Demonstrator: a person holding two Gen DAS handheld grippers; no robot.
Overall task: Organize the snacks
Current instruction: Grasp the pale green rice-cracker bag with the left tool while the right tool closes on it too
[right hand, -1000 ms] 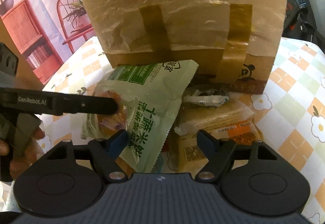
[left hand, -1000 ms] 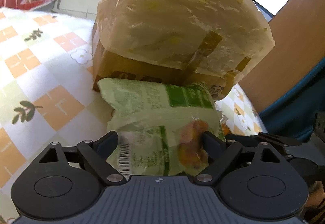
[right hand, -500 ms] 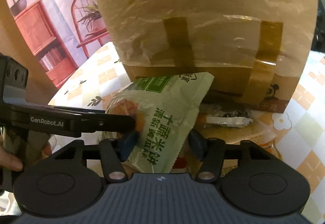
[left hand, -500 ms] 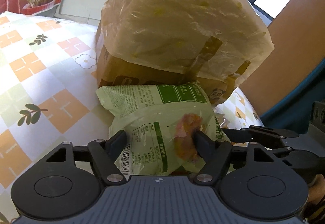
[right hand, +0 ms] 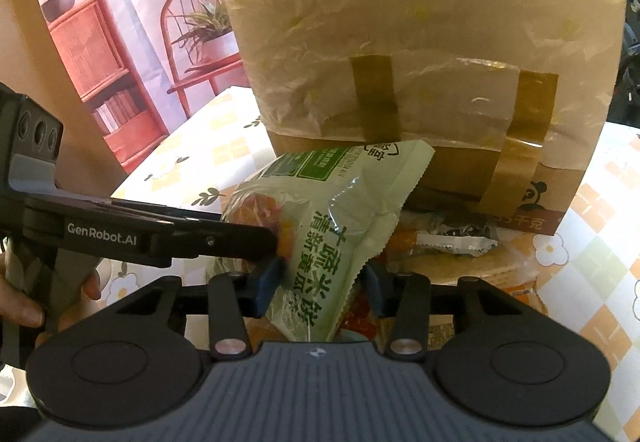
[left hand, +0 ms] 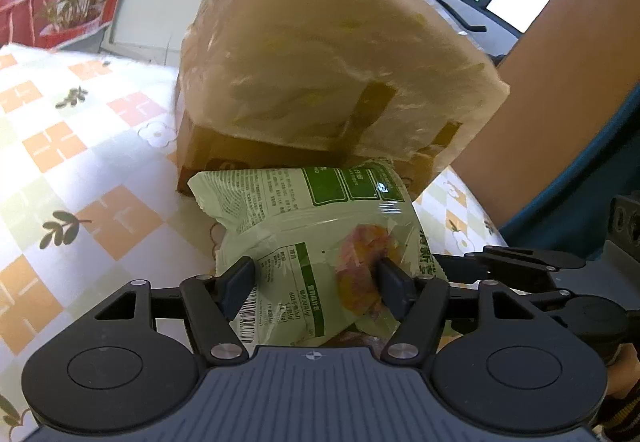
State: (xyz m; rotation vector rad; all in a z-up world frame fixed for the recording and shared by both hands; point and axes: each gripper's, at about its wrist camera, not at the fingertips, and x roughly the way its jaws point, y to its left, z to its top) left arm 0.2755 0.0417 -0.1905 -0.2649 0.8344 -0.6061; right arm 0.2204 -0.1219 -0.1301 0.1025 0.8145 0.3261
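A light green snack packet (left hand: 320, 238) with green labels and orange pieces inside is held between both grippers above the table. My left gripper (left hand: 316, 282) is shut on its lower end. My right gripper (right hand: 324, 278) is shut on the same green packet (right hand: 332, 226) from the other side. The left gripper's arm (right hand: 160, 238) comes in from the left in the right wrist view. The right gripper's arm (left hand: 520, 266) shows at the right in the left wrist view. More snack packets (right hand: 452, 242) lie under and behind it.
A cardboard box (right hand: 424, 89) wrapped in plastic film and brown tape stands just behind the packet, also in the left wrist view (left hand: 320, 73). The table has a checked flower cloth (left hand: 80, 169). A brown panel (left hand: 560, 81) stands at the right.
Both grippers have closed on the green packet and lifted it a little. The right gripper has moved in closer to the box.
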